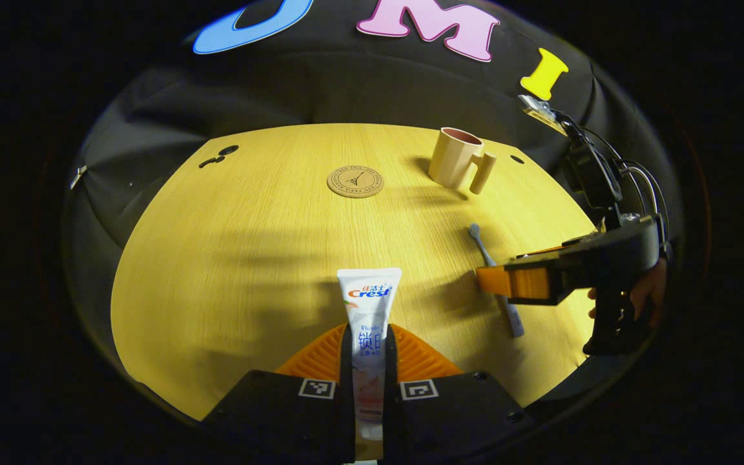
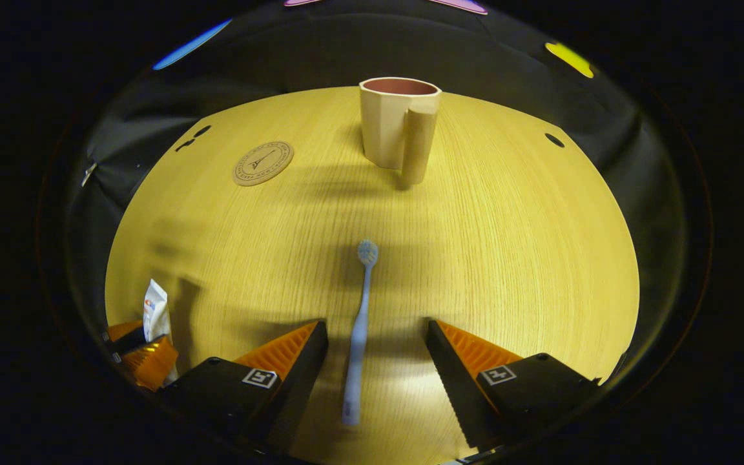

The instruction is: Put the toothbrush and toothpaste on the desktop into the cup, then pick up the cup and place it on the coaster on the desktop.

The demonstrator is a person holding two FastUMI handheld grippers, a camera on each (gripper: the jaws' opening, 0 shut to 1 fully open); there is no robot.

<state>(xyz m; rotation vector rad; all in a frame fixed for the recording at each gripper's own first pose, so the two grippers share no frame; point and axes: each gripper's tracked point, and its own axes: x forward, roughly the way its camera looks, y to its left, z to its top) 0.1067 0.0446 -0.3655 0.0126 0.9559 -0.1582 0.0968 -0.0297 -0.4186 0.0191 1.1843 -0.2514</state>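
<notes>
Left gripper (image 1: 368, 361) is clamping the toothpaste (image 1: 368, 323): both fingers are pressing flat against the sides of the tube, jaws nearly together with just the tube's width between them. The tube is a soft white plastic one, flattened and crimped at its far end, pointing away over the table (image 1: 249, 258); whether it is lifted or lying on the wood is hard to tell. Right gripper (image 2: 377, 361) is standing wide open, its ribbed fingers (image 2: 281, 352) spread to either side of the toothbrush (image 2: 359, 336) and touching nothing. The toothbrush is lying flat on the table between them, a slim pale handle running straight away from the camera, with a small rounded bristle head at the far end. In the left gripper view the same brush is showing off to the right, partly crossed by the right gripper, with a hand (image 1: 646, 294) behind it on the grip. The cup (image 2: 399, 123) is standing upright well beyond the brush, a matte beige faceted piece with a darker reddish inside and a thick cylindrical handle turned toward the right gripper's camera. The coaster (image 2: 263, 163) is lying to the cup's left, apart from it, a flat round disc, cork-like, with a printed ring and emblem. The table is a light wood-grain top with fine straight lines, shadows falling across it.
</notes>
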